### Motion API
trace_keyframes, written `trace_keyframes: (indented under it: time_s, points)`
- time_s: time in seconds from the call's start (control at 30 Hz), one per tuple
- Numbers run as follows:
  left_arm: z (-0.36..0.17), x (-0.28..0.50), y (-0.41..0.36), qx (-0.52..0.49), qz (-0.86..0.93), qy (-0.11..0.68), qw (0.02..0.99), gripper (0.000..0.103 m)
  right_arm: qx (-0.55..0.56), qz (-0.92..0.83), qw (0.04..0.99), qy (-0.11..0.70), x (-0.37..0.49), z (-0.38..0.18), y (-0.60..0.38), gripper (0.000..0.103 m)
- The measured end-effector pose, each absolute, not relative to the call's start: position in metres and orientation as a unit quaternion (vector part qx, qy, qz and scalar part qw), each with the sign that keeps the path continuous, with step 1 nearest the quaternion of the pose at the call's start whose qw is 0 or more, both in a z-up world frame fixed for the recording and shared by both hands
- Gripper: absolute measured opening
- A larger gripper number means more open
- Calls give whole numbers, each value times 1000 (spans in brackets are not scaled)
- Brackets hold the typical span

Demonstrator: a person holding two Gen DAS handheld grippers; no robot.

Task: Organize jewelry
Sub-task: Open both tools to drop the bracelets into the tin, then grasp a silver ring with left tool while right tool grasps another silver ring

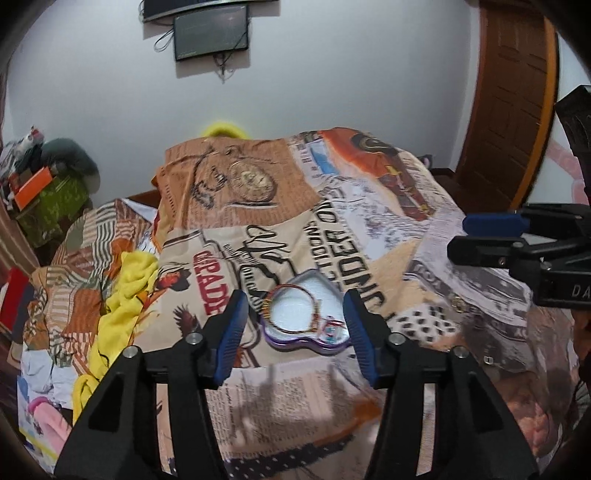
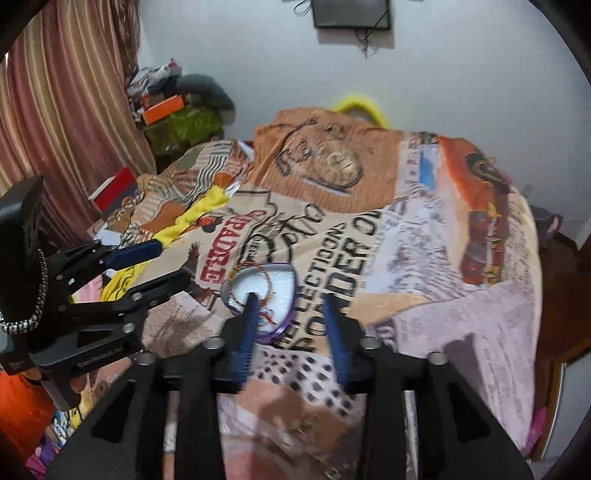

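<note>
Left gripper [image 1: 295,317] sits partly open, blue pads well apart, nothing between them and nothing held. Just ahead of its fingertips, lying on the bed [image 1: 424,229], is a heart-shaped tin [image 1: 306,321] w/ purple rim and white lining; in the left wrist view it shows in the gap between the two pads but beyond them, not touched. A beaded bracelet [image 1: 291,306], red/orange/gold, lies as a loop inside the tin, its far-left part draped over the rim; a small white-and-red charm sits at the tin's near-right end. Right gripper [image 2: 290,299] is also partly open, narrower gap, empty; its left pad overlaps the tin's near edge in the right wrist view, can't tell if it touches. In that view the tin is ahead and a bit left of the right gripper, bracelet loop at its far-left side. Each gripper shows in the other's view: right one off to the right of the left gripper, left one off to the left of the right gripper, both above the bedspread. Farther left of the left gripper, a yellow cloth [image 1: 122,291] is bunched on the bed. Beyond the bed, a white wall w/ a dark screen [image 1: 211,33] up top, wooden door [image 1: 506,110] far right; striped curtain [image 2: 66,103] far left in the right wrist view.
</note>
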State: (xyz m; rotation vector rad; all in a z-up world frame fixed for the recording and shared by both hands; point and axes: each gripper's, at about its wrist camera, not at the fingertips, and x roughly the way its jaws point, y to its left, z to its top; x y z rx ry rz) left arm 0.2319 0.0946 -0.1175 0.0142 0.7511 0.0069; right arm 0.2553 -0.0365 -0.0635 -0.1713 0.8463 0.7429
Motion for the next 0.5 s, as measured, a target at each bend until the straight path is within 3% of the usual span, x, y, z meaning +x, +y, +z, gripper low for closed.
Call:
trace_keyframes:
  time_s: [0.5]
  points:
    - [-129,230,31,13,-46,389,920,57,-84,311,866,382,235,-71,-119,44]
